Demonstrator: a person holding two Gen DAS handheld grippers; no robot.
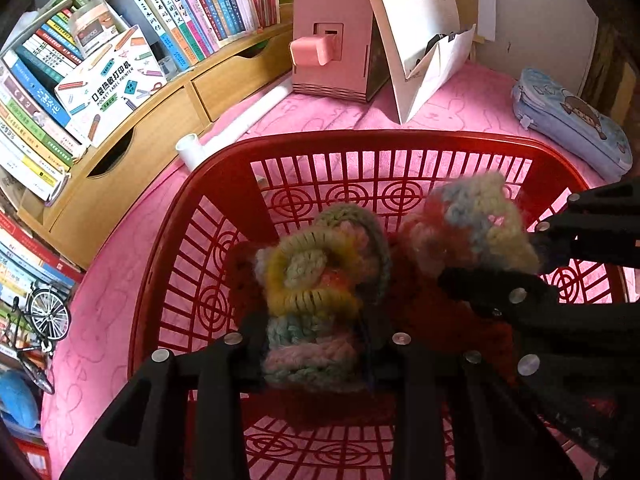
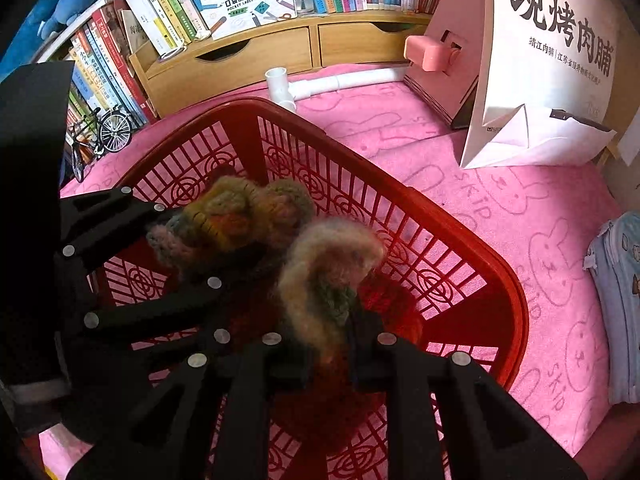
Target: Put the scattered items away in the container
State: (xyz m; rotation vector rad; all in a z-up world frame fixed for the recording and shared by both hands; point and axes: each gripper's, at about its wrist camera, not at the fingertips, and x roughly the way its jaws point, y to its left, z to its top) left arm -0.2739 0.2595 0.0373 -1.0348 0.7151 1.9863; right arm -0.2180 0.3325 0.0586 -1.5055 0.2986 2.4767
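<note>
Both wrist cameras sit close above the red basket (image 1: 360, 148), looking steeply down along their own black fingers. The left view faces the far bookshelf (image 1: 120, 60) on its left; the right view (angled further left) shows the other claw (image 2: 168, 240). Both share the basket, white bag (image 2: 540, 60) and pink desk (image 2: 500, 200).

Red lattice basket (image 1: 224, 216), multicoloured pastel knits (image 1: 316, 288), pink bunny-print cloth (image 2: 500, 200).

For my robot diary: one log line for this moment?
left gripper: shut on knit piece | right gripper: shut on second knit piece | both over red basket
</note>
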